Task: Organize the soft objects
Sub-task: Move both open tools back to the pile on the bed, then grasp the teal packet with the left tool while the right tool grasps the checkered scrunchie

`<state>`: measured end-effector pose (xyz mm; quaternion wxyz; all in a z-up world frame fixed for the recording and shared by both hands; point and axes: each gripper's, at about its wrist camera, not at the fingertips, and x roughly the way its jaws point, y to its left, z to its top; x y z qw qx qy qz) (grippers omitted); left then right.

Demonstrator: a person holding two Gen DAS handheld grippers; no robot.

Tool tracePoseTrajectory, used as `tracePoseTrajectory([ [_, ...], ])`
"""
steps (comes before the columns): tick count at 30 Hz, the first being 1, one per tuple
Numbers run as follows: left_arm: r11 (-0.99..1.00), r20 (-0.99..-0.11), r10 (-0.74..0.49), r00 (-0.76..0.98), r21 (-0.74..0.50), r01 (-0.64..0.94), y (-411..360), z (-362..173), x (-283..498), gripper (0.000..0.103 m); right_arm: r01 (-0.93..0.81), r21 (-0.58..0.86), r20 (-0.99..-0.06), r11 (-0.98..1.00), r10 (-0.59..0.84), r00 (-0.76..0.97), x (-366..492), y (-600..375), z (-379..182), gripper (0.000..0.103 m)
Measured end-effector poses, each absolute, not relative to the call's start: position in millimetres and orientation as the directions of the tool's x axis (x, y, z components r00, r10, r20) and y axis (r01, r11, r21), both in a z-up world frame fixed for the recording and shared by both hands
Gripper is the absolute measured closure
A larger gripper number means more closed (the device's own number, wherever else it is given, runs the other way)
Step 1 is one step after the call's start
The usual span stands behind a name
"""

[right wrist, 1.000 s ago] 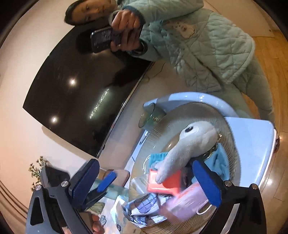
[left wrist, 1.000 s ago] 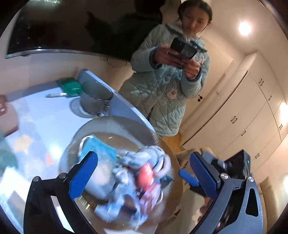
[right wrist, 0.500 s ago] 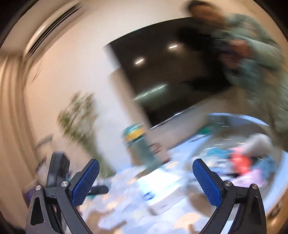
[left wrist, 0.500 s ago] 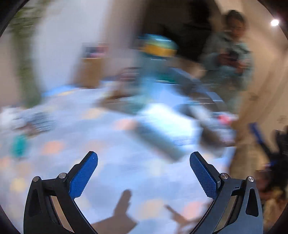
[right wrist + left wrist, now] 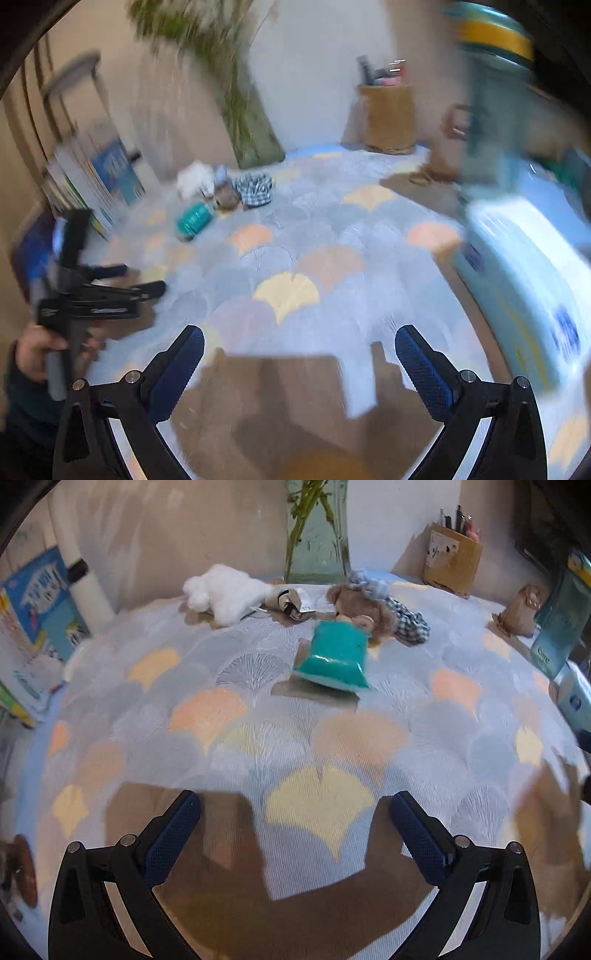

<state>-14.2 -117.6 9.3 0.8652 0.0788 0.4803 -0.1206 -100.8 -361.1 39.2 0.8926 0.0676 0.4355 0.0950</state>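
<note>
Soft things lie in a cluster at the far side of the patterned tablecloth (image 5: 236,716): a teal pouch (image 5: 334,657), a brown teddy bear (image 5: 364,607) with a checked cloth (image 5: 410,622), and a white fluffy toy (image 5: 225,590). My left gripper (image 5: 295,827) is open and empty, well short of the pouch. My right gripper (image 5: 299,360) is open and empty over the near part of the cloth. In the blurred right wrist view the same cluster (image 5: 221,195) is far ahead on the left, and the left gripper (image 5: 110,291) is at the left edge.
A glass vase with green stems (image 5: 317,535) stands behind the toys. A cardboard pen holder (image 5: 452,559) is at the back right, books (image 5: 40,602) at the left, and a teal packet (image 5: 561,624) and a white box (image 5: 517,266) at the right.
Both grippers have swung away from the plate of soft items and the person in the quilted jacket. They now face the tablecloth and the cluster of toys. Both stay open and empty.
</note>
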Motion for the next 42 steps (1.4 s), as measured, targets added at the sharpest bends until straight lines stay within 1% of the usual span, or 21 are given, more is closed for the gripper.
tracePoseTrajectory([
  [2,0.946,-0.839,-0.154,0.522,0.026,0.322,-122,8,0,0.000,-0.153,0.225,-0.781,0.962,0.272,0.562,-64,-349,37,0.000],
  [5,0.920,-0.810,-0.243,0.534,-0.018,0.391,-127,4,24,0.000,-0.115,0.256,-0.818,0.960,0.279,0.503,-14,-334,30,0.000],
  [7,0.924,-0.810,-0.248,0.532,-0.033,0.381,-125,4,40,0.000,-0.098,0.328,-0.819,0.940,0.334,0.466,11,-319,26,0.000],
  [9,0.928,-0.809,-0.230,0.541,-0.016,0.371,-131,5,45,0.000,-0.103,0.366,-0.823,0.925,0.373,0.429,34,-306,22,0.000],
  [15,0.958,-0.808,-0.176,0.562,-0.009,0.287,-146,3,60,0.000,0.020,0.281,-0.833,0.960,0.234,0.501,78,-299,25,0.000],
  [19,0.972,-0.808,-0.145,0.571,-0.009,0.235,-150,2,68,0.000,0.034,0.239,-0.871,0.970,0.199,0.449,108,-290,10,0.000],
  [23,0.974,-0.807,-0.142,0.573,-0.012,0.224,-153,2,76,0.000,0.021,0.211,-0.841,0.977,0.170,0.513,110,-282,12,0.000],
  [25,0.976,-0.806,-0.140,0.575,-0.012,0.219,-153,2,79,0.000,0.032,0.233,-0.830,0.972,0.181,0.528,111,-281,12,0.002],
  [26,0.976,-0.806,-0.136,0.577,-0.010,0.216,-154,2,80,0.000,0.033,0.257,-0.825,0.966,0.201,0.528,111,-280,10,0.004],
  [27,0.977,-0.805,-0.137,0.578,-0.012,0.215,-155,2,80,0.000,0.032,0.267,-0.818,0.963,0.209,0.535,111,-279,12,0.010],
  [28,0.976,-0.802,-0.143,0.579,-0.018,0.216,-154,3,80,0.005,0.030,0.269,-0.813,0.963,0.210,0.543,110,-279,14,0.018],
  [29,0.976,-0.795,-0.151,0.587,-0.025,0.216,-153,4,79,0.010,0.024,0.280,-0.803,0.960,0.220,0.554,108,-278,18,0.024],
  [30,0.976,-0.786,-0.155,0.598,-0.030,0.213,-151,6,78,0.026,0.020,0.288,-0.798,0.957,0.229,0.558,107,-276,22,0.037],
  [31,0.978,-0.774,-0.160,0.612,-0.039,0.206,-148,9,76,0.044,0.015,0.295,-0.792,0.955,0.236,0.563,105,-276,26,0.052],
  [33,0.979,-0.763,-0.172,0.623,-0.063,0.194,-142,11,73,0.065,-0.002,0.284,-0.783,0.959,0.233,0.577,101,-274,37,0.063],
  [34,0.977,-0.759,-0.192,0.622,-0.091,0.191,-137,12,74,0.066,-0.014,0.282,-0.774,0.959,0.236,0.588,98,-271,42,0.074],
  [36,0.970,-0.747,-0.237,0.620,-0.152,0.189,-128,12,74,0.067,-0.036,0.290,-0.752,0.956,0.251,0.610,90,-272,50,0.077],
  [37,0.966,-0.741,-0.257,0.620,-0.179,0.187,-125,13,75,0.067,-0.061,0.308,-0.722,0.949,0.275,0.634,84,-270,56,0.080],
  [39,0.962,-0.733,-0.274,0.623,-0.202,0.185,-121,14,73,0.068,-0.099,0.329,-0.668,0.939,0.306,0.679,71,-271,67,0.081],
  [40,0.963,-0.731,-0.270,0.627,-0.197,0.185,-121,14,72,0.068,-0.125,0.335,-0.625,0.934,0.320,0.712,60,-273,77,0.081],
  [42,0.965,-0.714,-0.261,0.650,-0.171,0.200,-124,20,65,0.068,-0.145,0.336,-0.584,0.931,0.326,0.743,48,-274,89,0.081],
])
